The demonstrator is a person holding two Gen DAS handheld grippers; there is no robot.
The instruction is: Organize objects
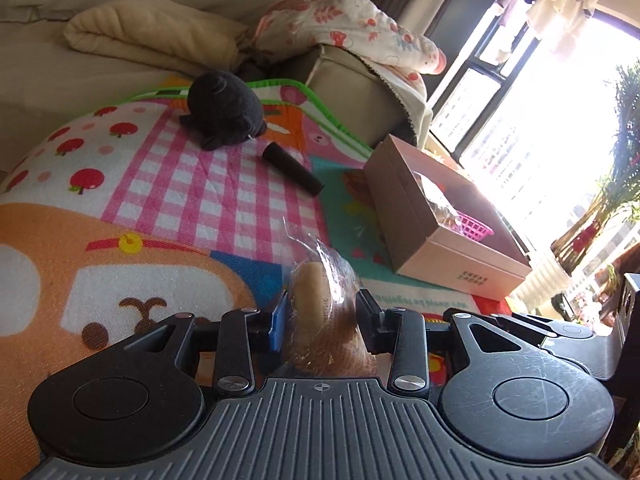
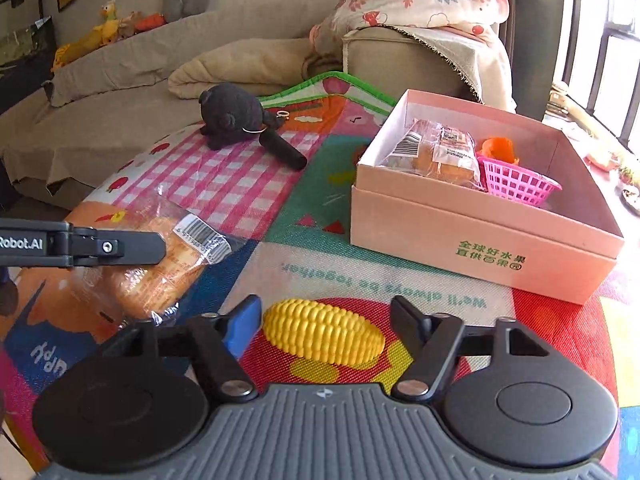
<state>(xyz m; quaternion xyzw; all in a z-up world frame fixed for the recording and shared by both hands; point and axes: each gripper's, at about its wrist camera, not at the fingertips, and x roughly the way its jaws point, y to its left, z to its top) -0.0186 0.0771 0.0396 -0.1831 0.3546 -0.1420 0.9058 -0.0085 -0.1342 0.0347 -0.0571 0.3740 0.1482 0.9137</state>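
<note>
My left gripper (image 1: 322, 307) is shut on a plastic-wrapped bread roll (image 1: 317, 280), held on edge above the colourful play mat (image 1: 180, 184). In the right wrist view one of its fingers (image 2: 120, 249) lies across the same roll (image 2: 160, 276) at the left. My right gripper (image 2: 326, 312) stands open over a yellow toy corn cob (image 2: 324, 336) that lies on the mat between its jaws, with a gap on each side. A pink cardboard box (image 2: 480, 236) stands open to the right, also seen in the left wrist view (image 1: 452, 256).
Inside the box lie a wrapped bread pack (image 2: 436, 152), a pink basket (image 2: 516, 180) and an orange toy (image 2: 498, 148). A black plush (image 2: 232, 116) and a black cylinder (image 2: 282, 148) rest on the mat farther back. A beige sofa (image 2: 120, 80) with blankets is behind.
</note>
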